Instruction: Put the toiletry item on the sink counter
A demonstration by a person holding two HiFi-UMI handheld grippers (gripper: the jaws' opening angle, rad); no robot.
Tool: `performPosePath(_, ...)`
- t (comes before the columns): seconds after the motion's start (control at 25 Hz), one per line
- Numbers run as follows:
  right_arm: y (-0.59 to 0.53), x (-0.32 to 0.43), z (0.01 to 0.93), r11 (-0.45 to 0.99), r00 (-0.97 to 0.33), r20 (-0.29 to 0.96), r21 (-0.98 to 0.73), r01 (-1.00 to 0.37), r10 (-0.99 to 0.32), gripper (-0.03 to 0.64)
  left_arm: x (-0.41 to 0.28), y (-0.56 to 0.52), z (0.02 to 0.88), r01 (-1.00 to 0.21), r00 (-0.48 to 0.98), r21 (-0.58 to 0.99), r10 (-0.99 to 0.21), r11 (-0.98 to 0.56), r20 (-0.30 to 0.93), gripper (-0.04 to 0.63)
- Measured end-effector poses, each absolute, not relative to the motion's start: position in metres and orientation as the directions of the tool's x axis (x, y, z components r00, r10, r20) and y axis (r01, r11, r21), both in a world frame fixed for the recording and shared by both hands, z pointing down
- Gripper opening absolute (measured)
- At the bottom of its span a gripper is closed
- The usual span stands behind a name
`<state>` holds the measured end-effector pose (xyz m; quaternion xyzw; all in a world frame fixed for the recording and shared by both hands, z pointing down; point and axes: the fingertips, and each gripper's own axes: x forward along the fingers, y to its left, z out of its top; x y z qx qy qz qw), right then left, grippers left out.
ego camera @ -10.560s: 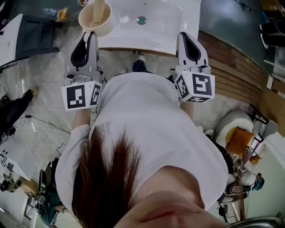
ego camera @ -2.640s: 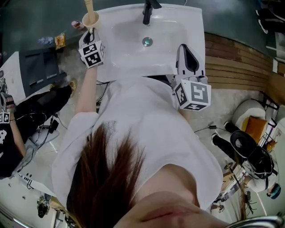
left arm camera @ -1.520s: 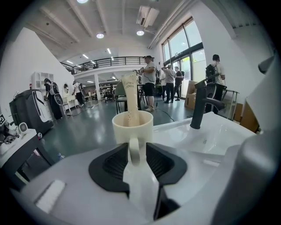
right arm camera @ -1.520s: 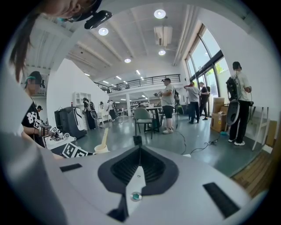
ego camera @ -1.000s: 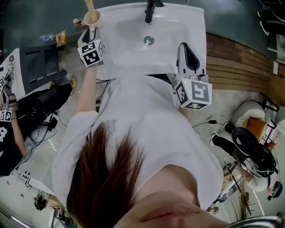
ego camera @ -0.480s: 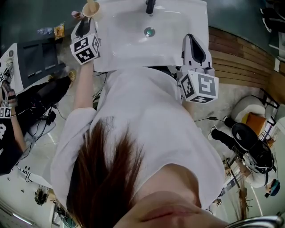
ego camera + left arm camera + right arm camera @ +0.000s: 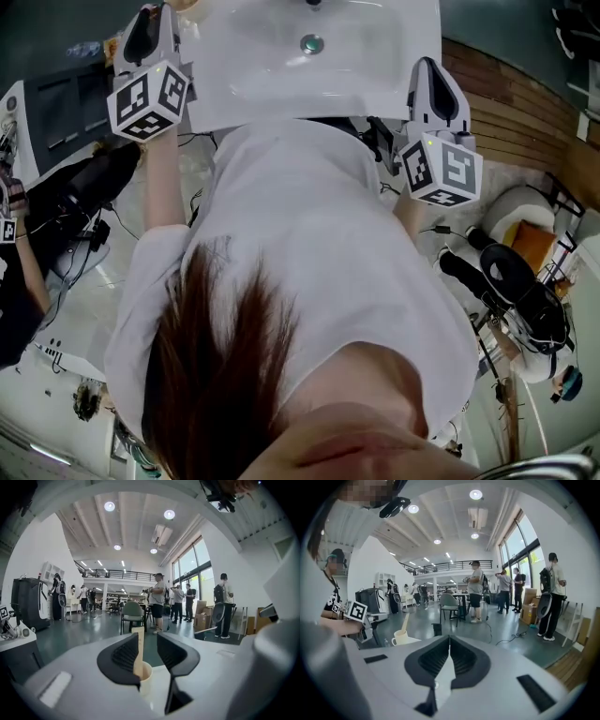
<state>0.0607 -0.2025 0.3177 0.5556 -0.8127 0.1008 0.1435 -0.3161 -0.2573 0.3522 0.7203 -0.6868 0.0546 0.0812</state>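
The left gripper (image 7: 157, 17) was held at about 11 o'clock in the head view, at the left corner of the white sink counter (image 7: 262, 80). The right gripper (image 7: 428, 70) was held at about 2 o'clock, by the counter's front right edge. The drain (image 7: 311, 43) was seen at 12 o'clock, between the two.

In the left gripper view its jaws were seen standing apart, with nothing clamped. A cream cup (image 7: 146, 679) was set on the counter just beyond them at 12 o'clock, partly hidden behind the left jaw. Whether it was touched by that jaw could not be told. A flat pale stick (image 7: 138, 644) was stood upright in the cup.

In the right gripper view the jaws were seen pressed together, with nothing held between them. The cup was placed at 10 o'clock from them, well apart, at the far corner of the counter.
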Motion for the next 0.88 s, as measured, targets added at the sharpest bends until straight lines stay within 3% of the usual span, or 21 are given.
performPosePath(0.24,-0.203,0.080,0.316,0.327,-0.300,0.356,0.016,-0.945,-0.885,0.011,-0.302,-0.249,0.294,-0.996,0.088,-0.010,-0.992,-0.089,0.089,0.127)
performPosePath(0.88,-0.204,0.062,0.304,0.329,-0.305,0.340,0.013,-0.944,-0.890,0.011,-0.207,-0.228,0.247,-0.920,0.392,0.033,-0.918,-0.390,0.060,0.127)
